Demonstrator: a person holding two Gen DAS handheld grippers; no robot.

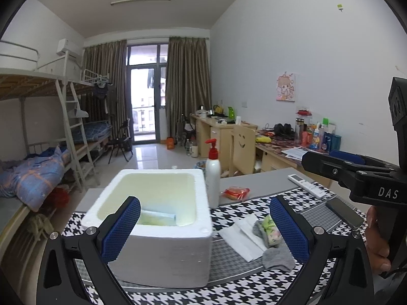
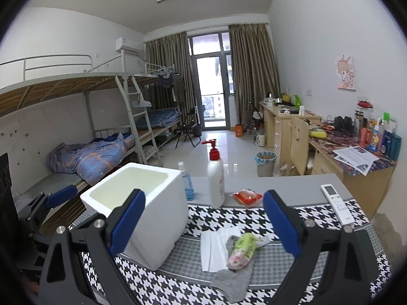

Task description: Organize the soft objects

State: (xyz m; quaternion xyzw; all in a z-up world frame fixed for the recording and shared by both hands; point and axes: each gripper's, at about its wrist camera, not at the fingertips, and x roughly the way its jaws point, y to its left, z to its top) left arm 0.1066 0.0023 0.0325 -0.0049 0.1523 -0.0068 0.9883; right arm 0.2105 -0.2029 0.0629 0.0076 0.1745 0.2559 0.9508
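A white foam box (image 1: 162,249) (image 2: 155,218) stands on the houndstooth cloth, with a pale blue-green packet (image 1: 159,218) lying inside it. To its right lie a white folded tissue (image 1: 244,239) (image 2: 212,249), a grey sock (image 1: 278,256) (image 2: 234,279) and a green floral soft bundle (image 1: 271,231) (image 2: 243,250) on top of the sock. My left gripper (image 1: 206,231) is open, straddling the box's right half and the pile. My right gripper (image 2: 204,226) is open above the pile, holding nothing.
A white pump bottle with a red top (image 1: 213,175) (image 2: 216,178) stands behind the box, beside a red snack packet (image 1: 235,193) (image 2: 248,197). A blue-liquid bottle (image 2: 187,181), a white remote (image 1: 306,185) (image 2: 337,202) and a dark phone (image 1: 344,212) also sit on the table.
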